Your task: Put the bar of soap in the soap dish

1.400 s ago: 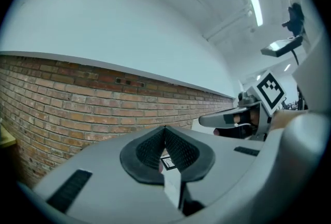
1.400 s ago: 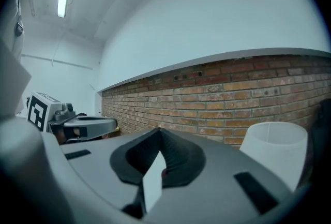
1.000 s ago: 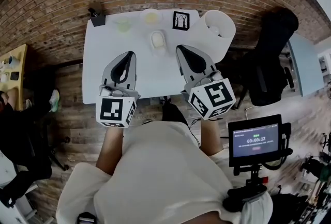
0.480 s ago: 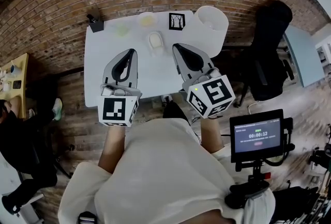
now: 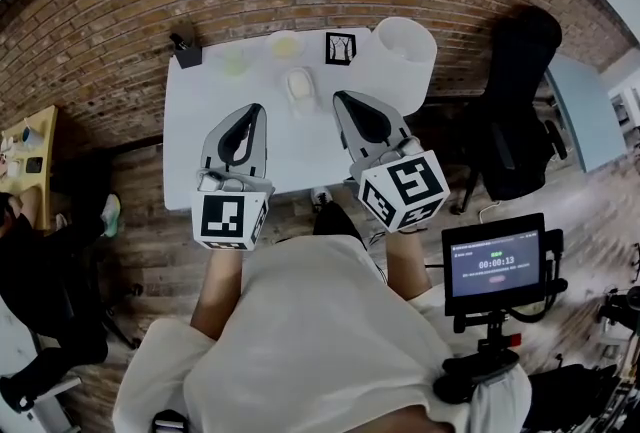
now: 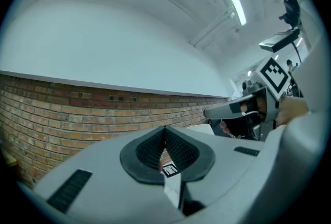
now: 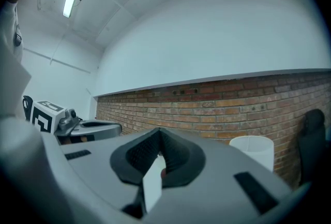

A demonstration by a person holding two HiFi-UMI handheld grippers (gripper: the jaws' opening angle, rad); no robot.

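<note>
On the white table [image 5: 190, 151] lies a white oval piece [image 5: 299, 86]; I cannot tell whether it is the soap, the dish, or both. Behind it stand a pale green round item [image 5: 235, 59] and a yellowish bowl [image 5: 287, 45]. My left gripper [image 5: 258, 108] hovers over the table to the left of the oval piece and nearer me, shut and empty. My right gripper [image 5: 338, 97] hovers just to its right, shut and empty too. In the left gripper view the left gripper's [image 6: 165, 130] pads meet at the tip. The right gripper view shows the right gripper's [image 7: 159, 132] pads closed the same way.
A black-and-white marker card [image 5: 340, 48] and a tall white bin [image 5: 404, 51] stand at the table's back right. A small black object [image 5: 183, 51] sits at the back left corner. A brick wall runs behind the table. A black chair [image 5: 520, 121] and a monitor [image 5: 497, 266] are on the right.
Both grippers have shifted only slightly over the table and stay shut. The head view has drifted a little, so the table sits lower in the picture.
</note>
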